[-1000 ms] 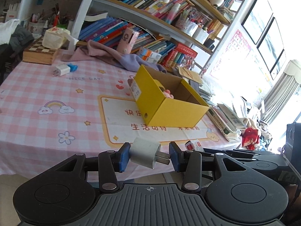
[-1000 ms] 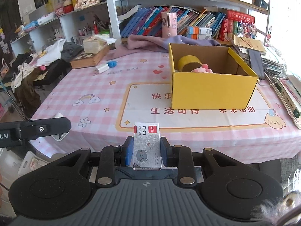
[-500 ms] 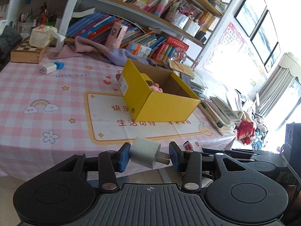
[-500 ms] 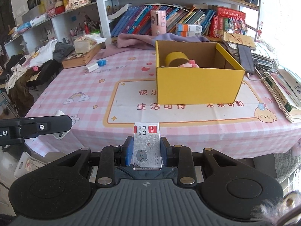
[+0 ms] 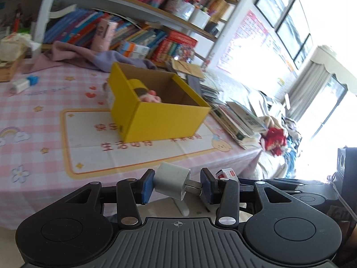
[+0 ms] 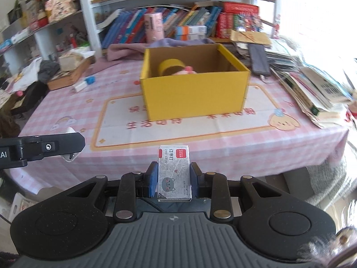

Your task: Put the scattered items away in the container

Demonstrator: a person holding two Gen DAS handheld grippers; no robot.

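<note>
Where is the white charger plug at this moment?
The charger plug is held between the left gripper fingers, off the near table edge, short of the yellow box.

The right gripper (image 6: 174, 178) clamps a small silver staple box (image 6: 174, 175) near the open yellow cardboard box (image 6: 196, 93).

Daylight from the windows (image 5: 287, 20) at far right was blown out to white glare. Both views showed motion blur on the bookshelves (image 6: 178, 22). Fisheye distortion curved the edges; corners were black.
</note>
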